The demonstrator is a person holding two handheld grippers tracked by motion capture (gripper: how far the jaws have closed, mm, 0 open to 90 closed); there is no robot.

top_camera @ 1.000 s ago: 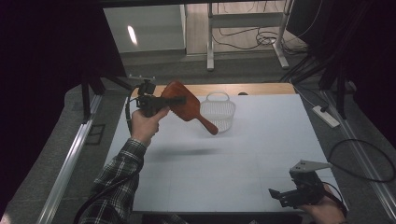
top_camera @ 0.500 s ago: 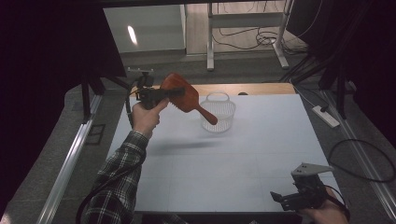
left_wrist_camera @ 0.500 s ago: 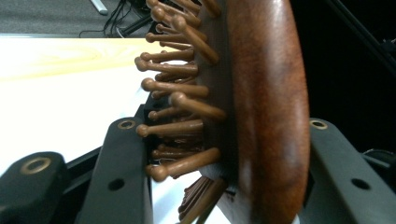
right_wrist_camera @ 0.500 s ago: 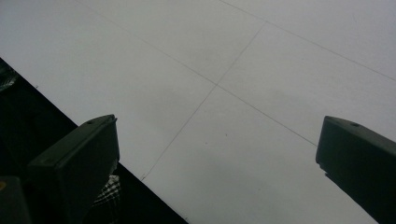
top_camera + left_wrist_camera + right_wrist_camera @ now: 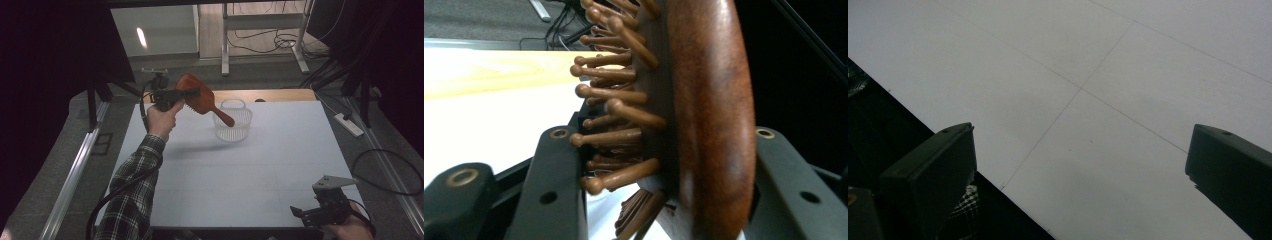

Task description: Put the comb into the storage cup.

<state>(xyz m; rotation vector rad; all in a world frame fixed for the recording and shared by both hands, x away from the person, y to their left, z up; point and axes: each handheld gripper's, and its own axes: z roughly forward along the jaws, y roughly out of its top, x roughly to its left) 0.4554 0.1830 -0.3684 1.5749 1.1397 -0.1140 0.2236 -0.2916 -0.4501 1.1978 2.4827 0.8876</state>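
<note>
Left gripper clamps the wooden hairbrush above the counter, beside the basket. Right gripper jaws wide, holding nothing.

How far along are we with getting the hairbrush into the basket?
Done: the left gripper is shut on the head of the wooden hairbrush, lifted clear of the white table. In hand: the brush hangs in the air with its handle tip over the rim of the clear basket. Left: lower it in and release. The right gripper rests open at the near edge, holding nothing.
</note>
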